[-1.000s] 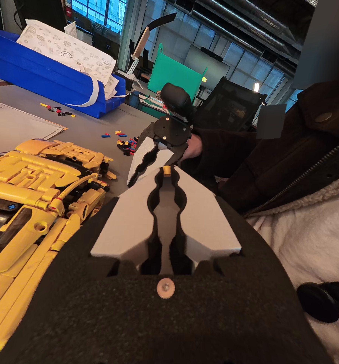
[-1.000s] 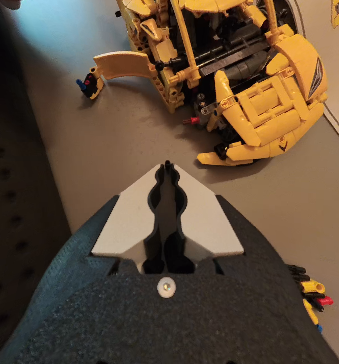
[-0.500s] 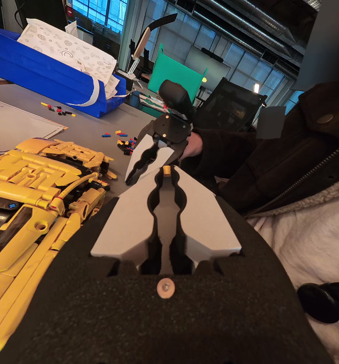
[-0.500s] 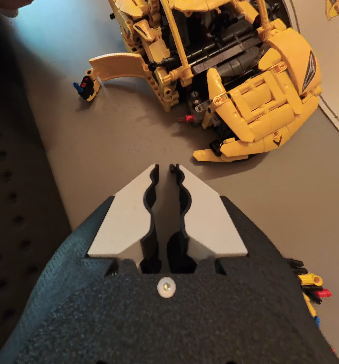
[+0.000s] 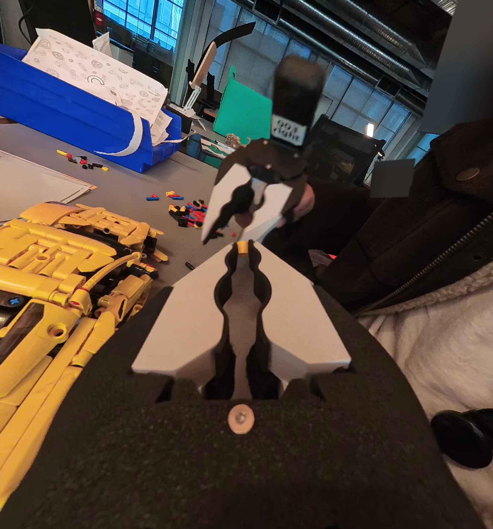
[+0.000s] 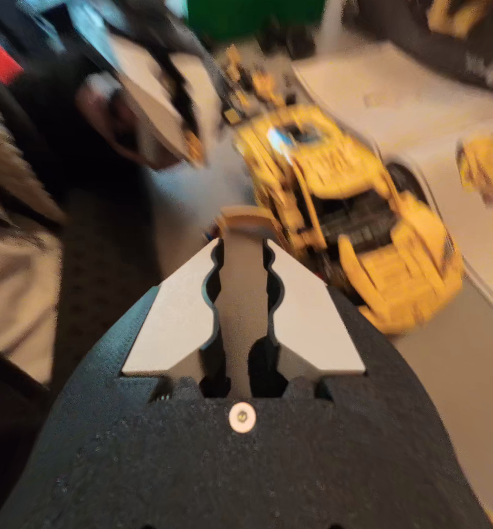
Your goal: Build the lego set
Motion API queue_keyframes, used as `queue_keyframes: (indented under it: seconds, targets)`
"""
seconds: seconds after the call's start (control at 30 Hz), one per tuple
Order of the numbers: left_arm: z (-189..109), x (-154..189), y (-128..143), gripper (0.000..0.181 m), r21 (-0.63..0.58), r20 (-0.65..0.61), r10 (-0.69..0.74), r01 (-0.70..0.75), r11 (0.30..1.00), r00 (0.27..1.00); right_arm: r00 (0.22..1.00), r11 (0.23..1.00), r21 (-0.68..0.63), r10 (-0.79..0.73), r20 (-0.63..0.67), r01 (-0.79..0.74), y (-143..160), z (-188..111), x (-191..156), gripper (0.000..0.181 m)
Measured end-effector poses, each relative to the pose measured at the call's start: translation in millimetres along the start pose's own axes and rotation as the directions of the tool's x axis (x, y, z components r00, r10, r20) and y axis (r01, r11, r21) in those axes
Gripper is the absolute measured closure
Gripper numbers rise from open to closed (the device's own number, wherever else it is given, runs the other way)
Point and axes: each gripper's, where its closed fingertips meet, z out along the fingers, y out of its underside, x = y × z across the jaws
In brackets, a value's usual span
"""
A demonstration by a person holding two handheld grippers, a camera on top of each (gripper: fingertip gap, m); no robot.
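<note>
Between its fingertips, the left gripper (image 5: 242, 246) pinches a small yellow peg (image 5: 242, 246), jaws together on it. Just beyond hangs the right gripper (image 5: 225, 229), jaws parted and holding nothing; a label on its black handle is too blurred to read. Its own wrist view is smeared by motion. Left of both, the yellow car (image 5: 53, 274) sits on the desk (image 5: 125, 189), cut off at the frame's left edge. Loose pins (image 5: 186, 211) lie farther back, then a blue bin (image 5: 68, 111) of printed sheets.

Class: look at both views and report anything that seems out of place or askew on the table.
Small loose pins lie scattered on the grey table beside the yellow car, outside the blue bin.
</note>
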Motion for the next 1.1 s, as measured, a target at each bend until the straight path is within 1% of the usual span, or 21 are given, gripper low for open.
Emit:
queue_keyframes:
  seconds: [0.03,0.07,0.13,0.23,0.3,0.33,0.4,0.47,0.53,0.63,0.7,0.77,0.8,0.83,0.93,1.0,1.03,1.1]
  targets:
    - [0,1,0,0.174,0.001,-0.008,-0.004,0.004,1.000,1.000,0.998,0.997,0.069,-0.042,0.041,0.040,-21,2,-15,0.155]
    - [0,2,0,0.174,0.004,-0.017,-0.013,0.014,1.000,1.000,0.994,0.990,0.108,-0.093,0.055,0.087,-37,3,-25,0.154]
    - [-1,3,-2,0.174,0.017,-0.042,-0.053,0.053,0.998,0.998,0.979,0.970,0.145,-0.203,0.027,0.197,-58,7,-36,0.154]
    - [-7,7,-13,0.174,0.086,-0.134,-0.168,0.181,0.980,0.977,0.923,0.917,0.123,-0.365,-0.119,0.378,-68,13,-34,0.155]
    - [-12,8,-22,0.175,0.129,-0.215,-0.262,0.293,0.947,0.941,0.864,0.869,0.148,-0.422,-0.275,0.472,-78,12,-26,0.158]
    - [-15,8,-26,0.175,0.148,-0.254,-0.299,0.343,0.928,0.920,0.841,0.845,0.176,-0.436,-0.320,0.505,-82,12,-28,0.161]
    - [-19,6,-31,0.175,0.169,-0.306,-0.352,0.414,0.895,0.885,0.825,0.832,0.191,-0.435,-0.361,0.522,-86,16,-29,0.164]
    - [-22,5,-35,0.175,0.182,-0.344,-0.389,0.467,0.865,0.855,0.820,0.824,0.199,-0.439,-0.368,0.530,-87,23,-32,0.164]
    - [-24,3,-35,0.175,0.179,-0.374,-0.422,0.511,0.841,0.826,0.790,0.810,0.188,-0.441,-0.426,0.555,-90,23,-26,0.173]
    - [-26,1,-39,0.174,0.192,-0.417,-0.453,0.563,0.804,0.788,0.744,0.782,0.169,-0.467,-0.478,0.600,-94,23,-24,0.175]
    - [-27,-2,-40,0.174,0.207,-0.428,-0.466,0.586,0.784,0.774,0.720,0.789,0.156,-0.435,-0.541,0.594,-98,21,-17,0.175]
    - [-29,-9,-41,0.175,0.236,-0.413,-0.475,0.595,0.768,0.777,0.693,0.818,0.162,-0.341,-0.636,0.551,-100,14,0,0.175]
    - [-30,-12,-41,0.175,0.246,-0.406,-0.478,0.597,0.764,0.779,0.702,0.827,0.183,-0.310,-0.642,0.532,-101,14,2,0.175]
    - [-32,-14,-42,0.175,0.261,-0.401,-0.474,0.594,0.761,0.784,0.731,0.822,0.207,-0.320,-0.602,0.531,-101,19,-6,0.175]
    - [-36,-21,-45,0.174,0.305,-0.372,-0.465,0.578,0.756,0.804,0.698,0.817,0.177,-0.330,-0.635,0.548,-102,20,-6,0.175]
    - [-40,-25,-48,0.165,0.340,-0.364,-0.459,0.575,0.744,0.810,0.705,0.821,0.192,-0.312,-0.637,0.537,-103,18,-4,0.175]
    - [-42,-27,-49,0.162,0.353,-0.357,-0.455,0.569,0.743,0.816,0.696,0.820,0.185,-0.314,-0.646,0.542,-103,17,-4,0.175]
    - [-43,-24,-51,0.160,0.359,-0.368,-0.437,0.559,0.748,0.821,0.686,0.812,0.175,-0.331,-0.648,0.557,-103,18,-5,0.175]
